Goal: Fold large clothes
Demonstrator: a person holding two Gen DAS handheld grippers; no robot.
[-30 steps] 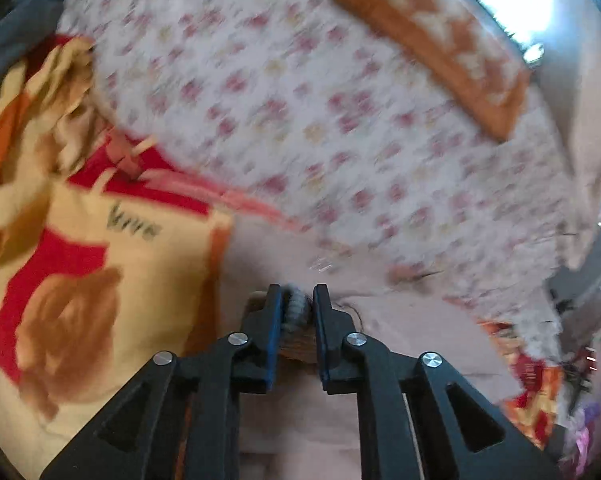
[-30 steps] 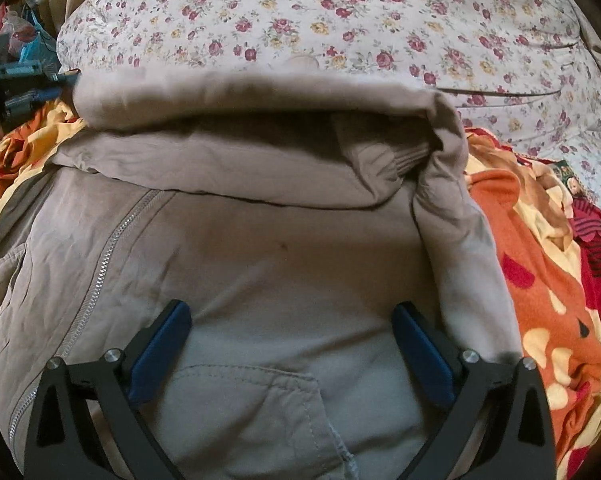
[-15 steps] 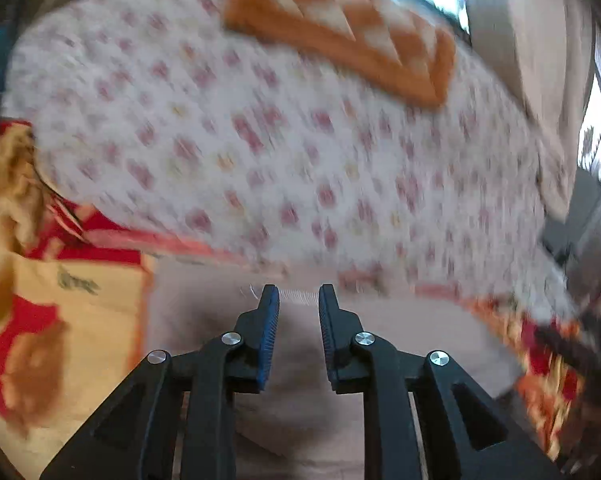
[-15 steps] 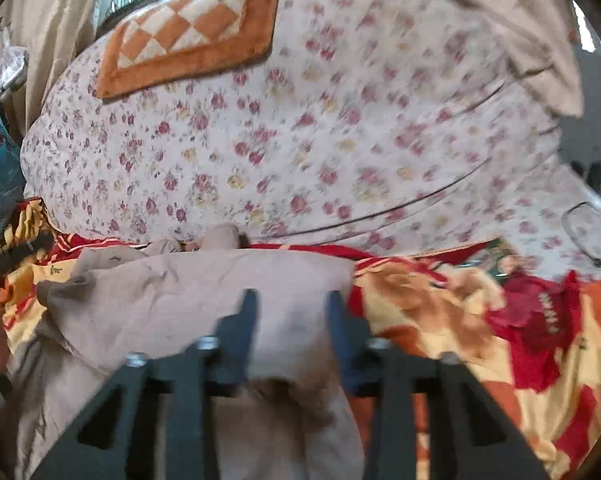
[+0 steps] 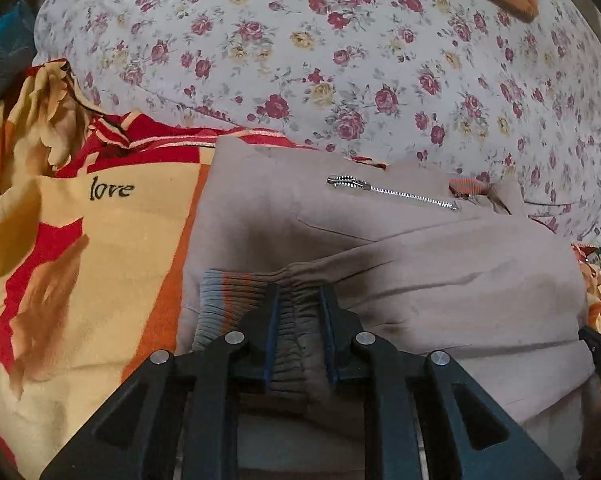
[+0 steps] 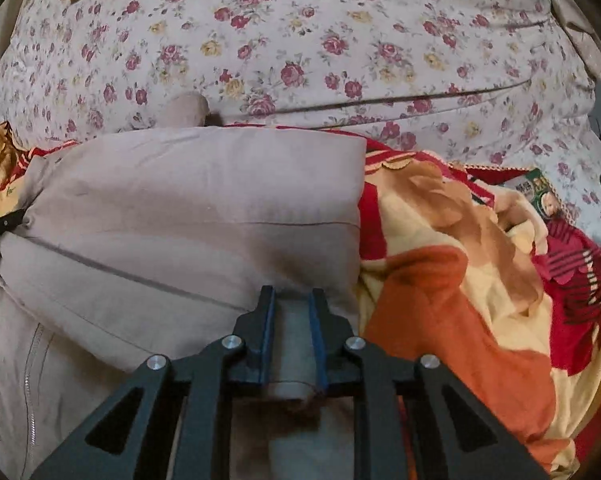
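- The beige jacket lies across a red, orange and yellow blanket on a bed, its far edge close to the rose-print sheet. It is bunched into thick, rounded folds rather than lying flat.
- Its metal zipper shows near the far edge in the left wrist view; the ribbed cuff, grey with an orange stripe, sits just ahead of the left gripper.
- The left gripper has its jaws drawn close together, and the ribbed knit fills the gap between the blue pads, so it pinches the cuff.
- The right gripper has just been closing, and its jaws now stand narrow with a fold of the jacket's beige cloth between the pads, near the garment's right edge beside the blanket.
- The jacket looks padded and soft: probably moderately heavy for clothing, limp, and inclined to sag and spring back out of a fold. The smooth shell may slide in a shallow pinch.
- The ribbed cuff and the seamed edges look like the surest holds, since knit and stitching give the pads something to bite on.
- The likely risk is catching only the outer layer, so that the lining trails and the fold goes uneven.
- The blanket beneath is rumpled and could drag along with the jacket.
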